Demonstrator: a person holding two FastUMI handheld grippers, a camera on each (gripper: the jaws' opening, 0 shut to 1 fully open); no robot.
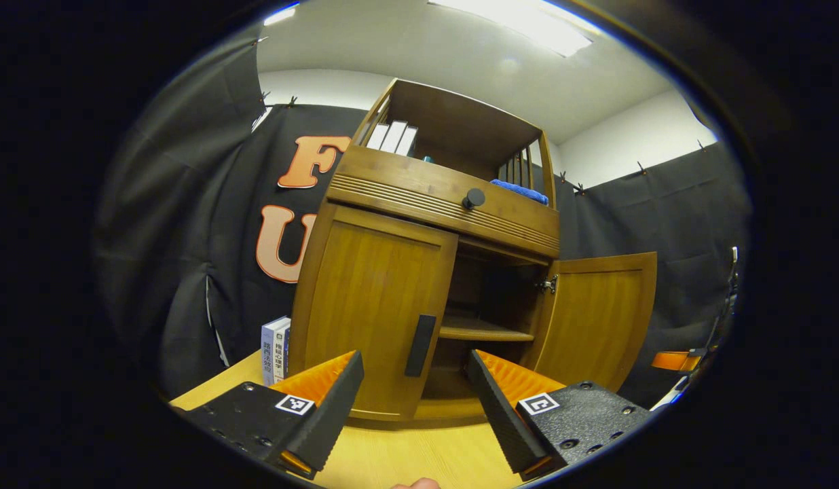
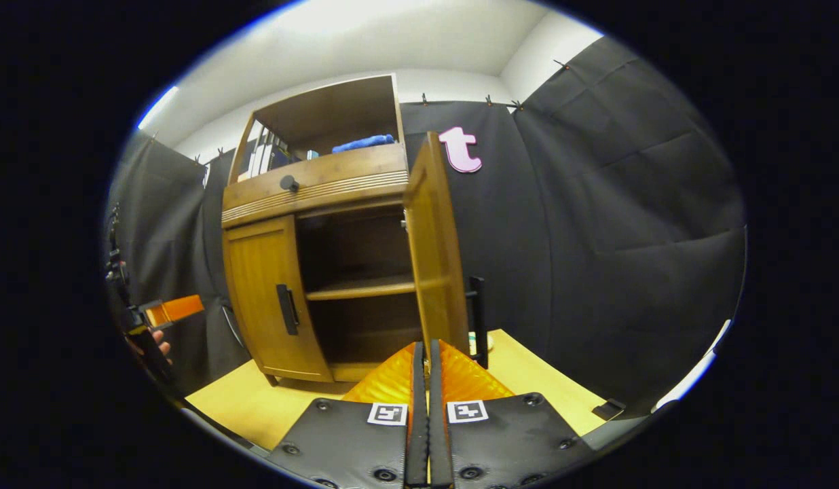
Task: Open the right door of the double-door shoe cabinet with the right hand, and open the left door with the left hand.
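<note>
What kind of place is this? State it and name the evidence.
Most likely a staged recording booth, not a real home. Black cloth is clipped up as walls under a plain ceiling with a strip light, and one wooden shoe cabinet stands alone on a light wooden surface.

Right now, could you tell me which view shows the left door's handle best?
The left gripper view: the handle sits close and central between the open fingers on the closed left door. The right gripper view shows it smaller, off to the side.
</note>
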